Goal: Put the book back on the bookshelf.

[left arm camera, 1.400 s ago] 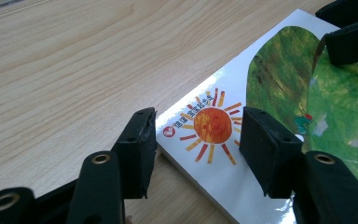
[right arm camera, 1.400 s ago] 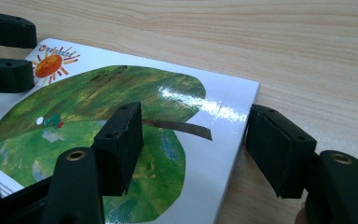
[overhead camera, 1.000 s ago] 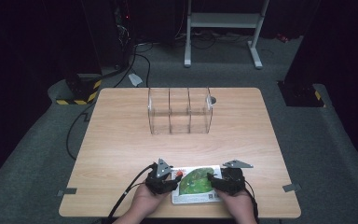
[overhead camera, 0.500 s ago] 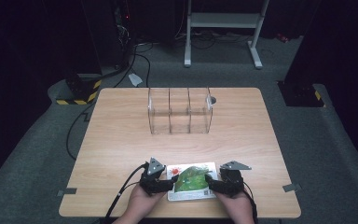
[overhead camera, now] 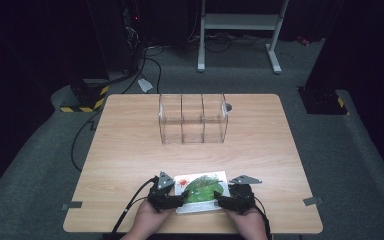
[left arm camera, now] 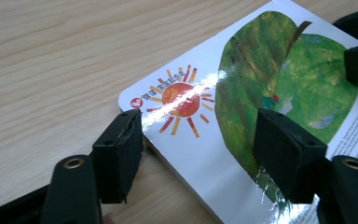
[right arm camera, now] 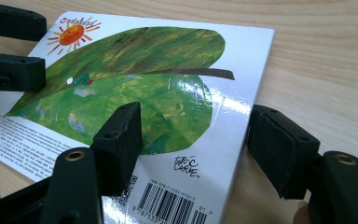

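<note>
The left gripper (overhead camera: 172,196) is standing at the book's (overhead camera: 202,191) left edge with its jaws apart; in the left gripper view one jaw is lying over the glossy cover (left arm camera: 242,93) and the other is sitting just off the corner edge, neither visibly pressing. Its jaws have just been closing a little after a wide opening, with the book's corner between them. The right gripper (overhead camera: 230,198) is straddling the book's right edge, one jaw over the cover (right arm camera: 158,84), one beside the edge; its jaws have likewise been closing slightly. Compared with a second ago, the left gripper is sitting lower and closer to the book's near corner. The book is lying flat on the table (overhead camera: 130,150), near the front edge, well apart from the clear divided box (overhead camera: 193,119) farther back.
</note>
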Tool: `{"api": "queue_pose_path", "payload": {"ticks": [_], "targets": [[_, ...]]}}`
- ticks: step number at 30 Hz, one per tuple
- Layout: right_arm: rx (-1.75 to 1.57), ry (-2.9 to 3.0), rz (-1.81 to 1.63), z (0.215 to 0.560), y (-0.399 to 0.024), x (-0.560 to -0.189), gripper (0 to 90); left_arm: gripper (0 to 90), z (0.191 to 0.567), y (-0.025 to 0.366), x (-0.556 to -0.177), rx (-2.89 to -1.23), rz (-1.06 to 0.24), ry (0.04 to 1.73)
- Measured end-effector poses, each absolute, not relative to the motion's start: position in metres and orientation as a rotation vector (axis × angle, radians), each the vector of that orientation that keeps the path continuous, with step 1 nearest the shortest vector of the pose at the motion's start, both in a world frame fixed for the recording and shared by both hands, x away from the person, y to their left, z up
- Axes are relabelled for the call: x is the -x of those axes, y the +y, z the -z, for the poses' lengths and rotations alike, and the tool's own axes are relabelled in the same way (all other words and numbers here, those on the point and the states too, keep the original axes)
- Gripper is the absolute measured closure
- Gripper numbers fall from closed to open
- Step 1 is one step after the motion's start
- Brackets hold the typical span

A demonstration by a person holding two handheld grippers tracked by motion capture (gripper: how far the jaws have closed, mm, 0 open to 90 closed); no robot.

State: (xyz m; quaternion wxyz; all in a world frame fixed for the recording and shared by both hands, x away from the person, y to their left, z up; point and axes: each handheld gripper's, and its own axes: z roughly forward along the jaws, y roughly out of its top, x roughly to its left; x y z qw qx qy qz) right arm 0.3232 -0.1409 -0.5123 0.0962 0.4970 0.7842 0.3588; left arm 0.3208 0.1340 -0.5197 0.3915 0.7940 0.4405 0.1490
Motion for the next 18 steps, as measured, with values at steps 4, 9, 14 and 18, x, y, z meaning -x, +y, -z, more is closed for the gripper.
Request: {"api": "queue_pose_path", "payload": {"ticks": [4, 9, 14, 18], "targets": [[-1.444, 2.332, -1.080, 0.514, -0.123, -0.333, 35.3, 38.9, 0.519, 0.145, -0.325, -2.012, -0.434, 1.137], [-1.434, 2.320, -1.095, 0.515, -0.102, -0.346, 35.1, 39.7, 0.519, 0.167, -0.337, -1.986, -0.457, 1.190], [-1.417, 2.315, -1.095, 0.516, -0.084, -0.354, 34.6, 40.6, 0.519, 0.182, -0.347, -1.967, -0.457, 1.219], [-1.395, 2.329, -1.085, 0.515, -0.078, -0.358, 34.0, 44.1, 0.519, 0.186, -0.350, -1.955, -0.461, 1.224]]}}
